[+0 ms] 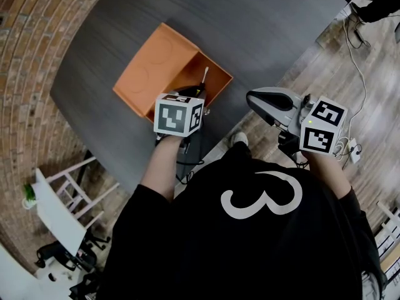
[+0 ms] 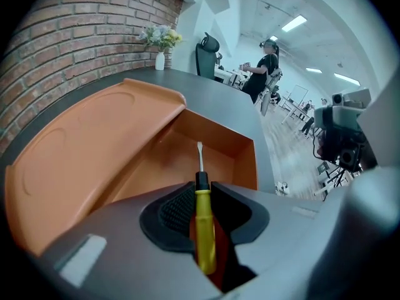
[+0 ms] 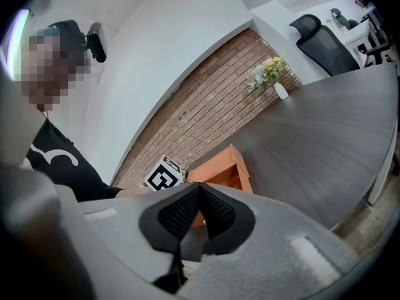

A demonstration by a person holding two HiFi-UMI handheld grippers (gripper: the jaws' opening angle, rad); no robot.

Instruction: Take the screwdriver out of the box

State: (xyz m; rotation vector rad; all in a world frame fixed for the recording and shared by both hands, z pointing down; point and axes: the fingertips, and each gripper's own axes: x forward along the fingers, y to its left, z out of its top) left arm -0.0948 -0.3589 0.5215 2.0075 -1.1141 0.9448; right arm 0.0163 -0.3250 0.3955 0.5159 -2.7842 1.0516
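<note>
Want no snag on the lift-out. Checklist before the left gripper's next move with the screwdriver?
1. Grip: left gripper shut on the screwdriver, on its yellow handle: ok.
2. Screwdriver in line with the jaws, tip forward: ok.
3. Tip clear of the orange box rim: cannot tell; it shows over the inside.
4. Box lid laid open to the side: ok.
5. Right gripper shut, empty, away from the box: ok.

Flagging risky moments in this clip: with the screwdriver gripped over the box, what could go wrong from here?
The left gripper pinches the screwdriver only by its yellow handle, so it might swivel or slip out. Its metal tip points toward the far wall of the orange box and could snag there if pushed forward.
</note>
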